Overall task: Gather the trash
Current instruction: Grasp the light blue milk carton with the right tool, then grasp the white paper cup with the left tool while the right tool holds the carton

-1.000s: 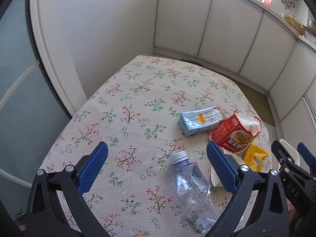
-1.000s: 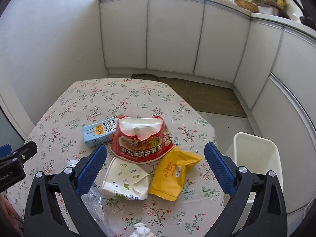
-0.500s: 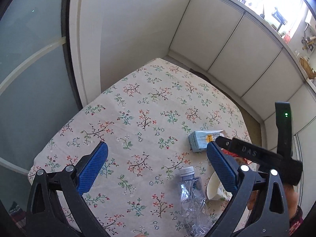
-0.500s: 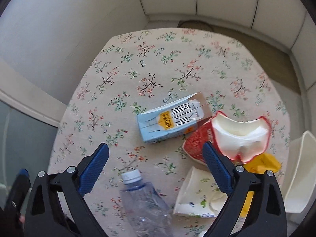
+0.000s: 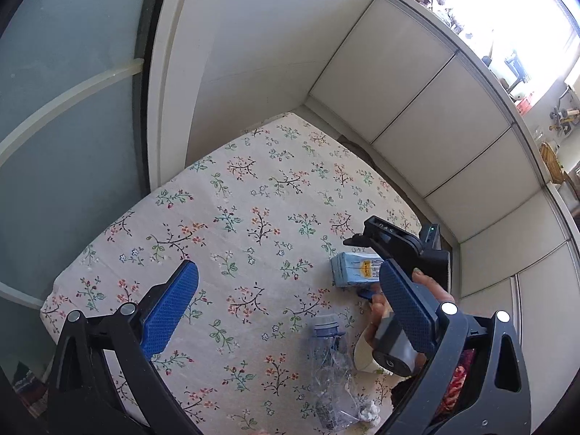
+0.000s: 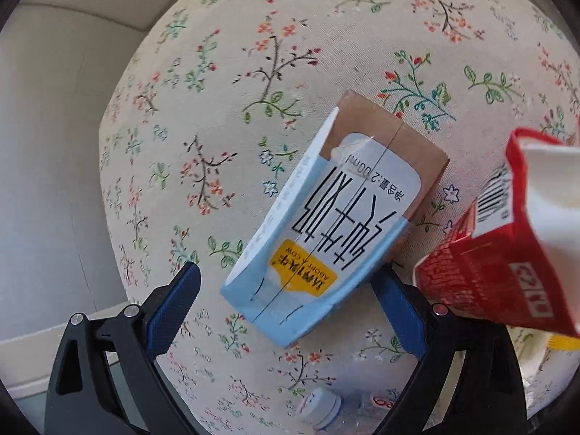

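Note:
A light blue milk carton (image 6: 326, 224) lies flat on the floral tablecloth (image 6: 224, 83). My right gripper (image 6: 286, 301) is open and low over the table, its jaws either side of the carton's near end, not touching that I can see. The carton (image 5: 353, 272) shows in the left wrist view under the right gripper's body (image 5: 398, 246). My left gripper (image 5: 290, 308) is open and empty, held high above the table. A crushed clear plastic bottle (image 5: 331, 373) lies near the front edge. A red snack bag (image 6: 507, 253) lies right of the carton.
A crumpled paper cup (image 5: 364, 353) lies beside the bottle, partly behind the hand. A yellow wrapper (image 6: 563, 342) peeks out under the red bag. White cabinets (image 5: 435, 108) and a white wall (image 5: 235, 54) surround the table. A small white paper wad (image 5: 369, 415) lies at the front edge.
My right gripper has dropped down toward the table and closed in on the milk carton, which now fills its view. My left gripper has risen and tilted left.

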`<move>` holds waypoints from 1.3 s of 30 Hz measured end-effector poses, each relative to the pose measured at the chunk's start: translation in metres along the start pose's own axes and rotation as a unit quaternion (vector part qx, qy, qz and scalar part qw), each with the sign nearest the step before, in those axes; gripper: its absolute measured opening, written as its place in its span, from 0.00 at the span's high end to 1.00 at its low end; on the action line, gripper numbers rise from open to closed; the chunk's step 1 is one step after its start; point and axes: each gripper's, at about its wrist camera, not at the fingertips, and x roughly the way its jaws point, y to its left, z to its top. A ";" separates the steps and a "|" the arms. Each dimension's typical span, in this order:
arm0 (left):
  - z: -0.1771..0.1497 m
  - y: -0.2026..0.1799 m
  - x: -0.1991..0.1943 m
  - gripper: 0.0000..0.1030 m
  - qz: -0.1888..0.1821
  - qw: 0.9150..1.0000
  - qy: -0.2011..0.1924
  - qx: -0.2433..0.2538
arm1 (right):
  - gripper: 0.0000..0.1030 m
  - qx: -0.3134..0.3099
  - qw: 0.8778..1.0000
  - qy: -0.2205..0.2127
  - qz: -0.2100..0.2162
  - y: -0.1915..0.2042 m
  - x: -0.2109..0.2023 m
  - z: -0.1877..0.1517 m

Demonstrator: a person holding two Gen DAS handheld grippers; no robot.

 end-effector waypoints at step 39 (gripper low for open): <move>-0.061 -0.047 0.100 0.07 0.041 0.984 0.167 0.037 | 0.70 -0.227 0.948 -0.212 0.074 -0.079 -0.204 -0.056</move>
